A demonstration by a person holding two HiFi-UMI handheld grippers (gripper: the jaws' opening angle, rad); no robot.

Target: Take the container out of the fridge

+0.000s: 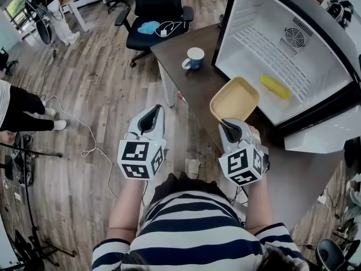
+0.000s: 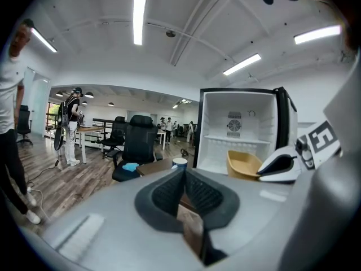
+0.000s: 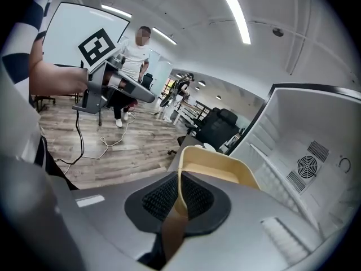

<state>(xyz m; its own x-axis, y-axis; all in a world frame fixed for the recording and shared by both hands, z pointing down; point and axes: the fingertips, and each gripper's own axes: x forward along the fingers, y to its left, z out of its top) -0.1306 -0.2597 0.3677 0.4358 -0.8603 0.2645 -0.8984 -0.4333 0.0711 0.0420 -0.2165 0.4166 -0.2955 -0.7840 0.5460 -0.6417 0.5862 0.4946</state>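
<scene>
A tan square container (image 1: 235,99) hangs over the brown table just outside the open white fridge (image 1: 282,49). My right gripper (image 1: 228,123) is shut on its near rim; in the right gripper view the thin rim (image 3: 181,192) runs between the two black pads and the container (image 3: 217,168) stretches ahead. My left gripper (image 1: 148,119) hangs to the left over the wooden floor, shut with nothing between its pads (image 2: 184,192). From the left gripper view the container (image 2: 243,164) shows in front of the fridge (image 2: 240,130). A yellow object (image 1: 274,86) lies on the fridge shelf.
A white and blue mug (image 1: 194,58) stands on the brown table (image 1: 186,49) left of the fridge. A black office chair (image 1: 155,16) stands behind the table. A white cable (image 1: 84,131) trails on the floor. People stand at the left (image 1: 22,114).
</scene>
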